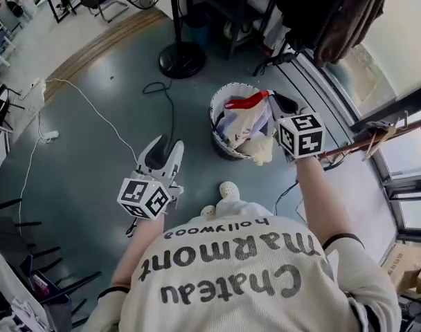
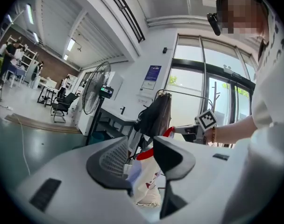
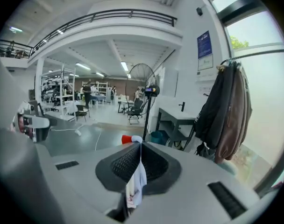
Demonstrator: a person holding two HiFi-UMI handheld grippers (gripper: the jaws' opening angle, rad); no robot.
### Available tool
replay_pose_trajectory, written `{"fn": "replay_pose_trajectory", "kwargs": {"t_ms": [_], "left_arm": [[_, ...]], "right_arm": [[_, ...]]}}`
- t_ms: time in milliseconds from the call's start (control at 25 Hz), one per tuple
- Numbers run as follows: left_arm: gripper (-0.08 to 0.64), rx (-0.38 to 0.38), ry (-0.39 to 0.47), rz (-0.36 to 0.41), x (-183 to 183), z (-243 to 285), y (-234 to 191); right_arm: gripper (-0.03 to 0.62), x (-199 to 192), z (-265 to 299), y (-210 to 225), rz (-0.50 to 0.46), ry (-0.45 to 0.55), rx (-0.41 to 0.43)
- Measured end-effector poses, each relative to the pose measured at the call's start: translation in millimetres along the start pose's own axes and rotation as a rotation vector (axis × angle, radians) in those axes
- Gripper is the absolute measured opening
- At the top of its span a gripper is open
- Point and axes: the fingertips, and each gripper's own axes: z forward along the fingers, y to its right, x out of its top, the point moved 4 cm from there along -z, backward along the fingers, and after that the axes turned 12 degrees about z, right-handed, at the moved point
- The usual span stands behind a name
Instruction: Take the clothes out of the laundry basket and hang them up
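We are pinching the soft, light garment (image 1: 246, 123) in our right tongs (image 1: 273, 101), and it is hanging limp over the laundry basket (image 1: 219, 101). Our left tongs (image 1: 165, 147) are gaping empty. We are judging the red collar the best second hold.

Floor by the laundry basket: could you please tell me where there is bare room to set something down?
Bare floor lies left of the laundry basket, between the white cable and the fan base. Right of it, the rail crowds.
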Motion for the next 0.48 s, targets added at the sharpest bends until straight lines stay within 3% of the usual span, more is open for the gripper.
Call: {"fn": "replay_pose_trajectory", "kwargs": {"t_ms": [280,480], "left_arm": [[0.168,-0.195,0.041,0.051,25.8,26.1,43.7],[0.199,-0.437,0.073,0.1,52.4,64.1,98.7]], "right_arm": [[0.032,94.6,-99.4,-4.4,-0.061,0.267,-0.038],[0.032,148.0,-192.8,-13.0,-0.176,0.45,-0.08]]}}
